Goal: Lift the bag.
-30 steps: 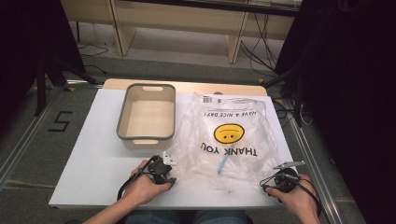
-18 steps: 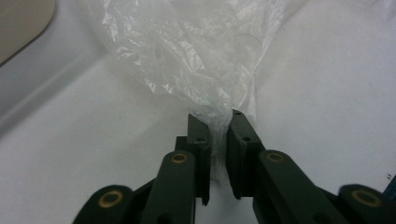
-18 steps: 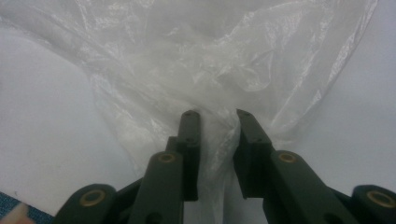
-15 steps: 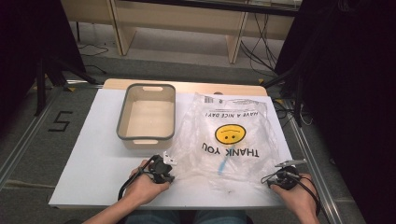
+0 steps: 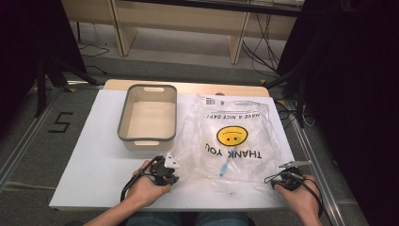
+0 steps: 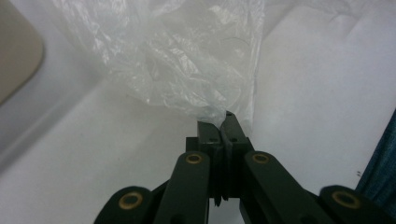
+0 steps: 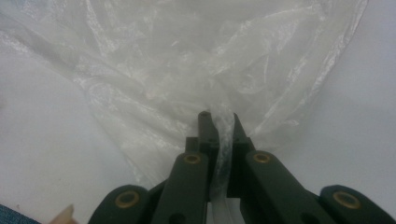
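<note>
A clear plastic bag [image 5: 230,141], printed with a yellow smiley face and the words "THANK YOU", is spread flat on the white table [image 5: 89,165], right of its middle. A pale blue stick-like thing [image 5: 226,165] can be made out inside the bag, near its near edge; what it is cannot be told. Just left of the bag, a grey-rimmed beige tub [image 5: 148,117] is seen with nothing in it.

The bag's near left corner is pinched by the left gripper [image 5: 175,170]; in the left gripper view the jaws have just been closing and are pressed together on a bunched tip of film [image 6: 223,117]. The near right corner is clamped by the right gripper [image 5: 278,175], whose jaws have likewise just been closing, with a strip of film caught between them [image 7: 223,133]. Nothing lies between the two grippers but the bag itself.
</note>
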Demonstrator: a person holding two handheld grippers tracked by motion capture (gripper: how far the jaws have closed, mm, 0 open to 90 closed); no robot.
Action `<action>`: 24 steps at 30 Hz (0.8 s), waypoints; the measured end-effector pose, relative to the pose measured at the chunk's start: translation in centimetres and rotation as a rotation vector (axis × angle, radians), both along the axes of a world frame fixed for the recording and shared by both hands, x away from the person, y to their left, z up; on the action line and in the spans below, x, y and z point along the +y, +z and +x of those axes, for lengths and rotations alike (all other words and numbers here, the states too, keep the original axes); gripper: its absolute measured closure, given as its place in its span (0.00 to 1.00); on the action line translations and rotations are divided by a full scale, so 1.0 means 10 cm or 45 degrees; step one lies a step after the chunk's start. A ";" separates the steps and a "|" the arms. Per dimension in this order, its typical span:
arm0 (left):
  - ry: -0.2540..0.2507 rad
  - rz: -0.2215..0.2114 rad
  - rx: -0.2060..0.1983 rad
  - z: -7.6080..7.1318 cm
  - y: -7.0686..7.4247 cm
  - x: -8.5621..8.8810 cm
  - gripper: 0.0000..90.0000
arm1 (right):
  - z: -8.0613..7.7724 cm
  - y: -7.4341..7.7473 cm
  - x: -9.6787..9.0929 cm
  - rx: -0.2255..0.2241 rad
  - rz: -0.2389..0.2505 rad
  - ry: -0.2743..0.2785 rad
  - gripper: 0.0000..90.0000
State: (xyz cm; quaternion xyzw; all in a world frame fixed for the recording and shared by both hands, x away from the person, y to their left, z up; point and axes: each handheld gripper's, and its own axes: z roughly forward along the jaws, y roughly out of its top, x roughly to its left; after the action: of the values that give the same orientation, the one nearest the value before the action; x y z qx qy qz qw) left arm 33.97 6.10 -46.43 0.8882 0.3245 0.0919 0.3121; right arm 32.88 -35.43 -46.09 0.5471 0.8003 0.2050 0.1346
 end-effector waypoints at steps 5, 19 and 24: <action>-0.021 -0.041 -0.077 -0.02 0.09 0.01 1.00 | 0.00 0.00 -0.01 -0.008 0.004 -0.002 1.00; 0.001 -0.217 -0.356 -0.08 0.53 -0.04 1.00 | 0.01 0.04 -0.02 -0.062 0.004 -0.037 1.00; -0.003 -0.245 -0.434 -0.07 0.66 -0.05 1.00 | 0.02 0.05 -0.02 -0.082 0.003 -0.042 1.00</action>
State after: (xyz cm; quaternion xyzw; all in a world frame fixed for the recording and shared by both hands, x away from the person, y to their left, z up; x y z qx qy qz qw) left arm 33.32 5.60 -39.87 0.8263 0.2731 0.2090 0.4460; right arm 33.04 -35.67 -45.55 0.5536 0.7861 0.2214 0.1630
